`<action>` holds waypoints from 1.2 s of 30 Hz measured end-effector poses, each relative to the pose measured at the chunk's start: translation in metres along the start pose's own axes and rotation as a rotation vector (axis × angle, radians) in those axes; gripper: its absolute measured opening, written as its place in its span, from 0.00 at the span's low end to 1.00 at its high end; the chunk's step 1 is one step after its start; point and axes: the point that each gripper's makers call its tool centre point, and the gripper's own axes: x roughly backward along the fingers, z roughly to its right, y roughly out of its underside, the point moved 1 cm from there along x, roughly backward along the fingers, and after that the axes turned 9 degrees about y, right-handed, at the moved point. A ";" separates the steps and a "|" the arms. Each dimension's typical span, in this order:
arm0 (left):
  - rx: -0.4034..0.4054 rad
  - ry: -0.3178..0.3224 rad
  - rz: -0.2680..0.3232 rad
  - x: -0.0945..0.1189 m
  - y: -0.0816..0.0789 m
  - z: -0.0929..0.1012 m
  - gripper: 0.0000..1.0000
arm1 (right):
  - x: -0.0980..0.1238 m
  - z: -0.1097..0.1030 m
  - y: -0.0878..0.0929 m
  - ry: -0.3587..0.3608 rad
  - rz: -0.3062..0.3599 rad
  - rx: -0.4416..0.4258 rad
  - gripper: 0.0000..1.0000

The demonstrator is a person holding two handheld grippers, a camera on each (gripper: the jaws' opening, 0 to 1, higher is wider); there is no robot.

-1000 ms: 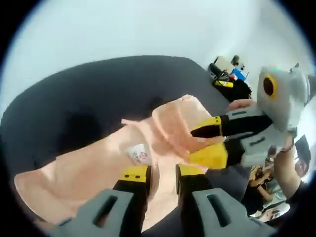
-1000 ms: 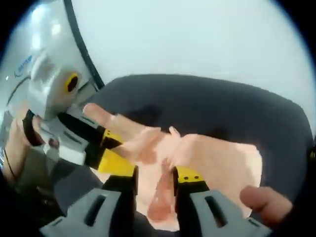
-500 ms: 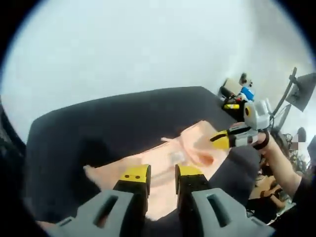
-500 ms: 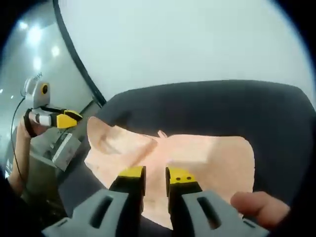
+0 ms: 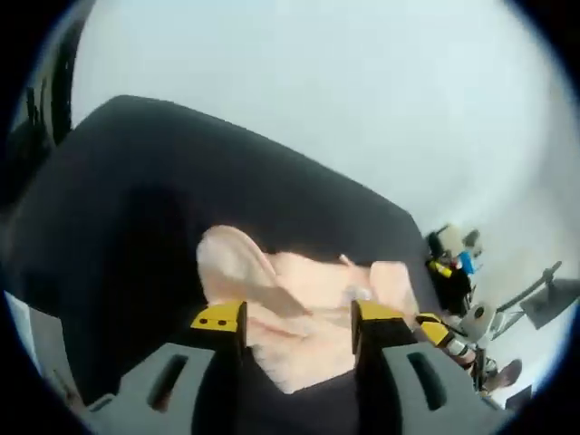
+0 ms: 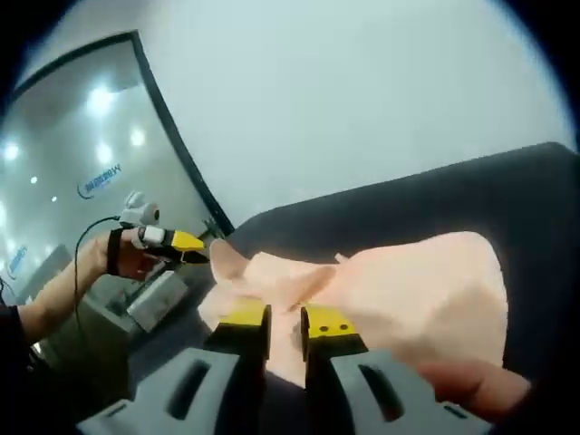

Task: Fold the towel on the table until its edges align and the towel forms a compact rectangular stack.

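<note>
**Grippers drawn apart, towel spread between them**

Since the earlier frame, both grippers are seen pulled well apart, each carried toward its own end of the towel [image 5: 308, 313]. The left gripper [image 5: 292, 324] is now held with jaws spread, nothing between them. The right gripper [image 6: 285, 319] is nearly closed; whether cloth is pinched cannot be told. The peach towel is found rumpled on the dark table [image 5: 136, 208]. A fold is judged in hand; next, corners must be regrasped and edges aligned.

The right tongs [image 6: 285, 323] stand nearly closed over the rumpled peach towel [image 6: 408, 290] on the dark bench [image 6: 507, 181]. At nine o'clock, the left tongs [image 6: 186, 243] meet the towel's corner.
</note>
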 end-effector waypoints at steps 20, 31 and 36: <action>-0.314 -0.127 -0.095 -0.066 -0.035 0.071 0.03 | 0.046 0.043 0.030 0.042 0.250 -0.056 0.06; -0.499 -0.172 -0.222 -0.131 0.013 0.107 0.06 | 0.053 0.034 0.022 0.031 0.325 -0.023 0.07; -0.520 -0.084 -0.198 -0.154 0.004 0.106 0.25 | 0.049 0.036 0.025 0.037 0.307 -0.002 0.07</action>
